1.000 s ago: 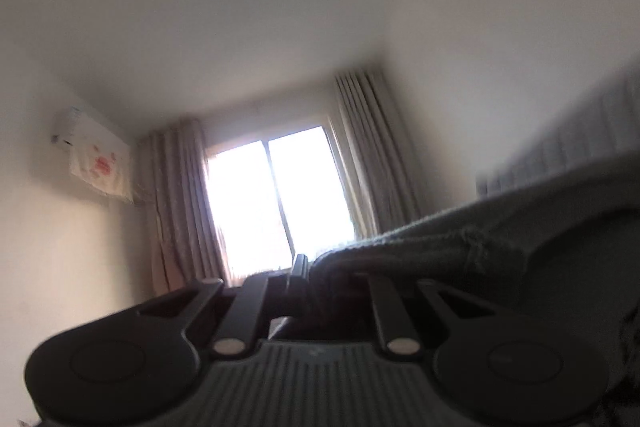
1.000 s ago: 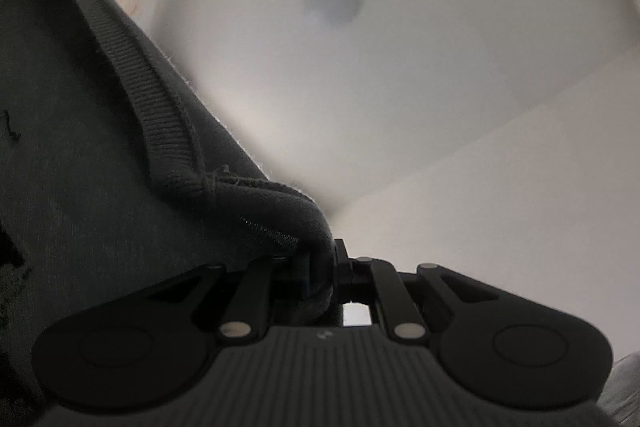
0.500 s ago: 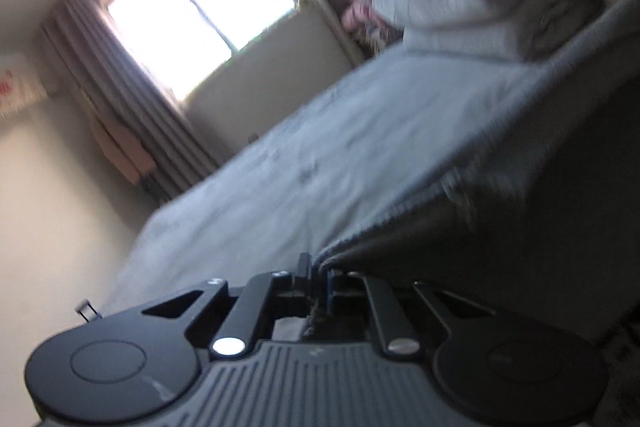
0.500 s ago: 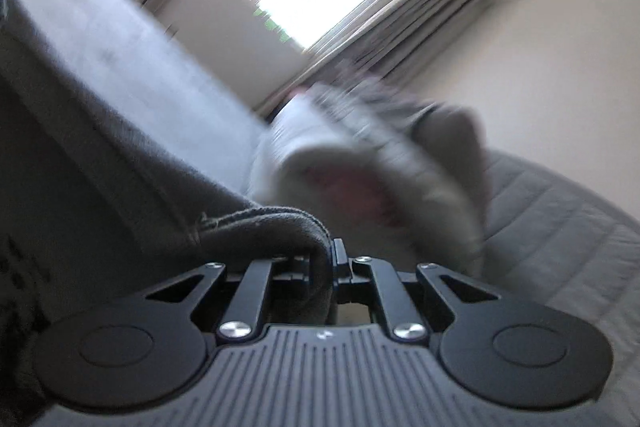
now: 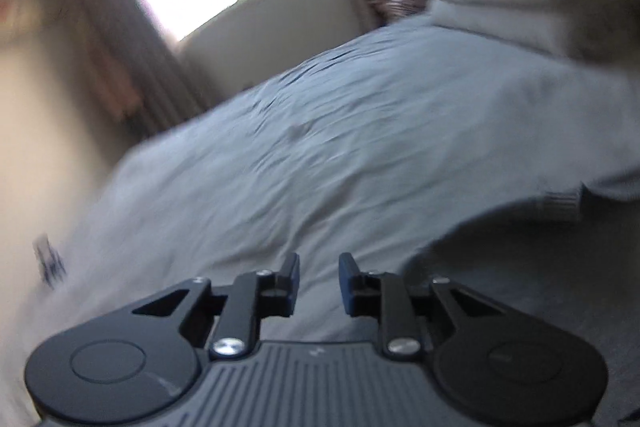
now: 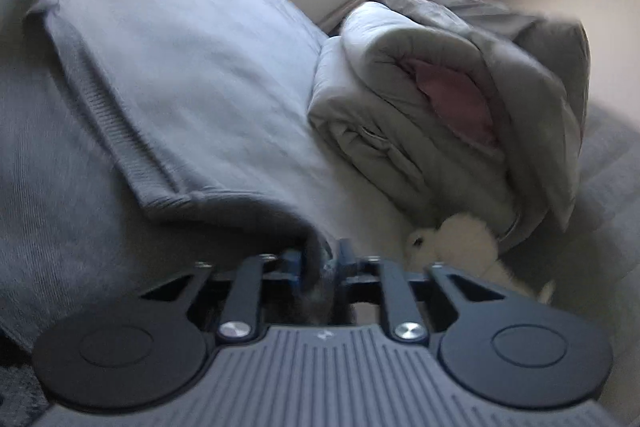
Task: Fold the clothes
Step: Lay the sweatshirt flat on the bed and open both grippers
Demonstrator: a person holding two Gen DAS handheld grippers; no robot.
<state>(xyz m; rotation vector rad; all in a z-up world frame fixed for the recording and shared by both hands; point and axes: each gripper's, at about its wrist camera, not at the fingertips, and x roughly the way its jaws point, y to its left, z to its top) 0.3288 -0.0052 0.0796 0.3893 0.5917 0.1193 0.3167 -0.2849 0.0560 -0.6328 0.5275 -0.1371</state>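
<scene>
Left wrist view: the left gripper [image 5: 319,277] hangs low over the pale grey bedsheet [image 5: 320,155], its 2 jaws opening with nothing between them. The dark grey knit garment with a ribbed hem [image 5: 560,205] lies at lower right, apparently let down to spread flat for folding.

Right wrist view: the right gripper [image 6: 320,261] is opening; a garment corner sits between the jaws, seemingly slipping free. A rolled grey quilt [image 6: 440,99] sits at right.

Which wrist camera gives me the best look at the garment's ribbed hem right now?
Right wrist: the ribbed hem runs long and close down toward the right gripper. The left wrist view shows only a short ribbed edge at far right.
</scene>
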